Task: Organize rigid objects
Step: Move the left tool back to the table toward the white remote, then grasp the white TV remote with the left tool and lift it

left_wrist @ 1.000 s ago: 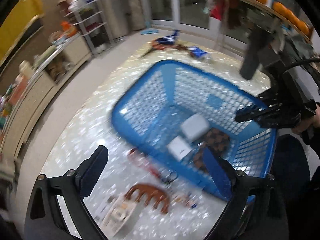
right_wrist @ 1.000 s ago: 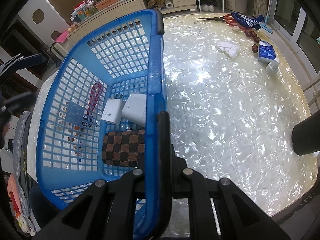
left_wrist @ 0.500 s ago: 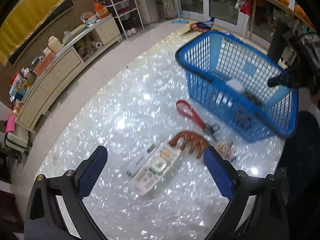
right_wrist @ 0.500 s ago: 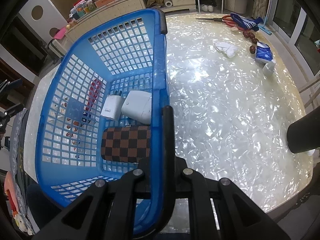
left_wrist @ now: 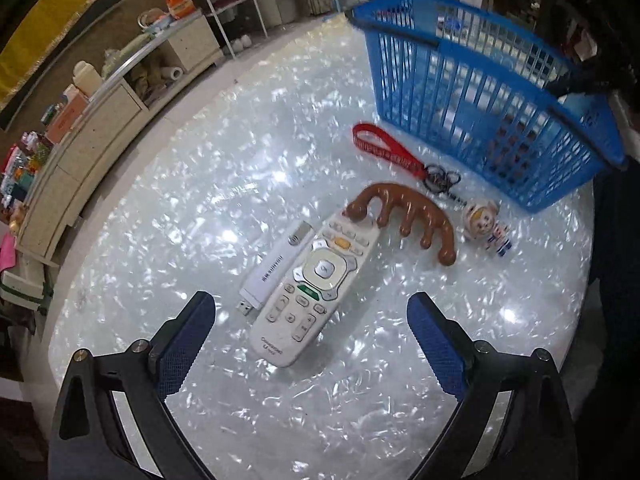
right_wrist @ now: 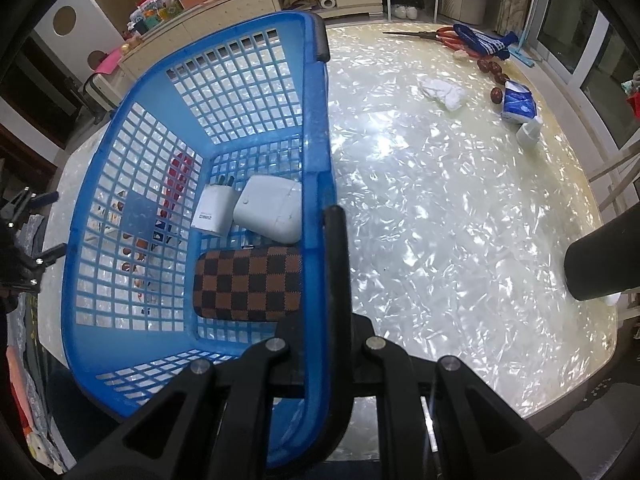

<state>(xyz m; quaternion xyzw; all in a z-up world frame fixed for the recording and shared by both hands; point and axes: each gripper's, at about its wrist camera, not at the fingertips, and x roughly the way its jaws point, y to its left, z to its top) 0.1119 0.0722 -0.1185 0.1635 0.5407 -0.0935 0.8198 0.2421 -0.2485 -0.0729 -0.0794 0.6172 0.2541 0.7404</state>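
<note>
The left tongs point(left_wrist: 310, 334) have swung away from the blue basket point(left_wrist: 472, 92) and now hover spread over the white remote point(left_wrist: 316, 284) on the bench point(left_wrist: 200, 184), so it looks next. The right tongs point(right_wrist: 326, 320) stay pinching the basket rim. Five items wait outside near the basket; three lie inside.

One blue plastic lattice basket point(right_wrist: 316, 128) holds three items: one white plug adapter point(right_wrist: 214, 210), one white rounded case point(right_wrist: 270, 208), one brown-and-black checkered pouch point(right_wrist: 248, 282). Outside lie one white remote control point(left_wrist: 316, 284), one white USB stick point(left_wrist: 276, 266), one brown wooden claw-shaped massager point(left_wrist: 404, 210), one red strap keychain point(left_wrist: 390, 154) and one small cartoon figurine point(left_wrist: 486, 226).
</note>
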